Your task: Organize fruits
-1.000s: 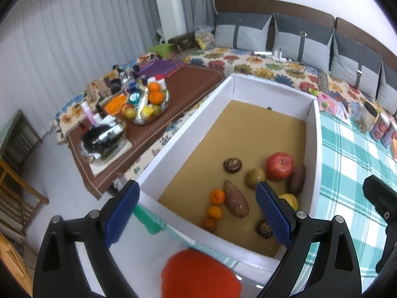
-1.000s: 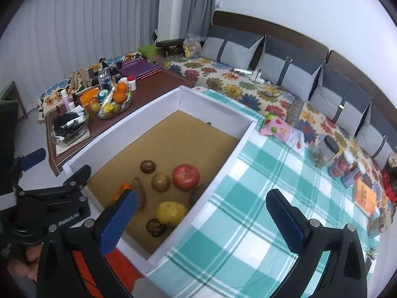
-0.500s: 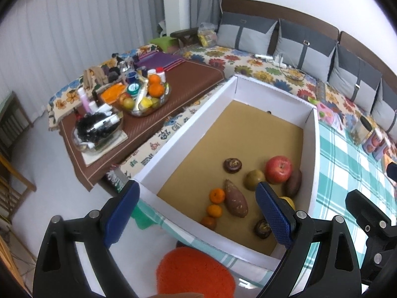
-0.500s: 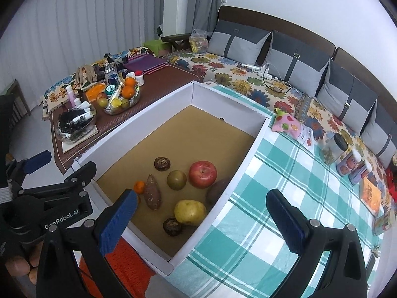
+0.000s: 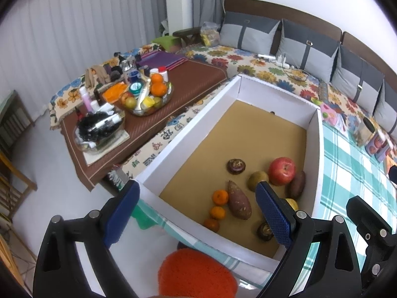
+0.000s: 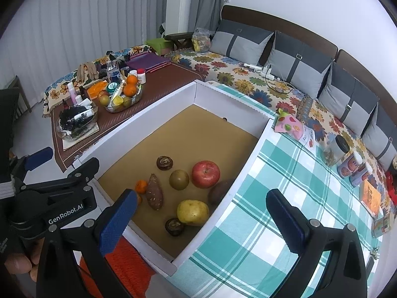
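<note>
Right wrist: brown fruit (image 6: pixel 219 189) half-hidden

The left gripper (image 5: pixel 198 211) hangs wide open above the white box (image 5: pixel 188 134); inside lie an apple (image 5: pixel 282 170), a sweet potato (image 5: pixel 239 200) and three small oranges (image 5: pixel 220 197), the right gripper (image 5: pixel 372 238) alongside

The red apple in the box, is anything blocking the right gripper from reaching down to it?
Nothing visible covers the red apple from above. The right gripper hangs open over the box's near side, empty. A brown fruit and dark sweet potato crowd its sides.
</note>
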Available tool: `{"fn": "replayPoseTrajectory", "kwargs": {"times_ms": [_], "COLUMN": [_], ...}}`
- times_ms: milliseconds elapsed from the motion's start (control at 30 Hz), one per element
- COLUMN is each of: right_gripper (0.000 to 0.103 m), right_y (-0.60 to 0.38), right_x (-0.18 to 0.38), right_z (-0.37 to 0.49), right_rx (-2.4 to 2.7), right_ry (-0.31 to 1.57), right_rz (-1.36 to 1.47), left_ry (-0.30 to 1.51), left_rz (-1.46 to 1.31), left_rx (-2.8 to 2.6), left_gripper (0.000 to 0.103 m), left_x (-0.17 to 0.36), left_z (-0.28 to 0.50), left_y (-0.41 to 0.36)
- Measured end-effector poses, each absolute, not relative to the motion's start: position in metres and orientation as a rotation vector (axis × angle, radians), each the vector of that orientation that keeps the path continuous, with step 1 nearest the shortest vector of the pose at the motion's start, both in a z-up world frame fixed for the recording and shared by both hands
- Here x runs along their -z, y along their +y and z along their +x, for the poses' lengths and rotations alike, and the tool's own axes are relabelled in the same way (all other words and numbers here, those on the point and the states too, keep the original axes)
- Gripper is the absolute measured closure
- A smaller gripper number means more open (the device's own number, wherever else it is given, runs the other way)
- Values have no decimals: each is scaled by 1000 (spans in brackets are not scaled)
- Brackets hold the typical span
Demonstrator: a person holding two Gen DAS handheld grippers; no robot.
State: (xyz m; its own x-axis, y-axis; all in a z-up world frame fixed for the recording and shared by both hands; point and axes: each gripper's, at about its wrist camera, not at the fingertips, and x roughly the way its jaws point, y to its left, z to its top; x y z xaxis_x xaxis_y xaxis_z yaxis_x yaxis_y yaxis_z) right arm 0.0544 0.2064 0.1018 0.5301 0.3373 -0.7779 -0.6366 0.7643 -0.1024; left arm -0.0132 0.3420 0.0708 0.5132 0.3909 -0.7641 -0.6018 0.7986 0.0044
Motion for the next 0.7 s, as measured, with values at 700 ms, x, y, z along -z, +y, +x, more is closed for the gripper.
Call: {"fn": "replayPoseTrajectory", "kwargs": {"times_ms": [700], "right_gripper": [1], "right_y": [205], "right_x": [-89], "right_z": [64], "right_rx": [-586], "right_ry": [850], "right_rz": [-403], "left_ry": [849], "left_rz": [-290], "left_rx": [-583], "left_gripper": [7], "left_x": [-64], "left_z": [-8], "left_y": [341]}}
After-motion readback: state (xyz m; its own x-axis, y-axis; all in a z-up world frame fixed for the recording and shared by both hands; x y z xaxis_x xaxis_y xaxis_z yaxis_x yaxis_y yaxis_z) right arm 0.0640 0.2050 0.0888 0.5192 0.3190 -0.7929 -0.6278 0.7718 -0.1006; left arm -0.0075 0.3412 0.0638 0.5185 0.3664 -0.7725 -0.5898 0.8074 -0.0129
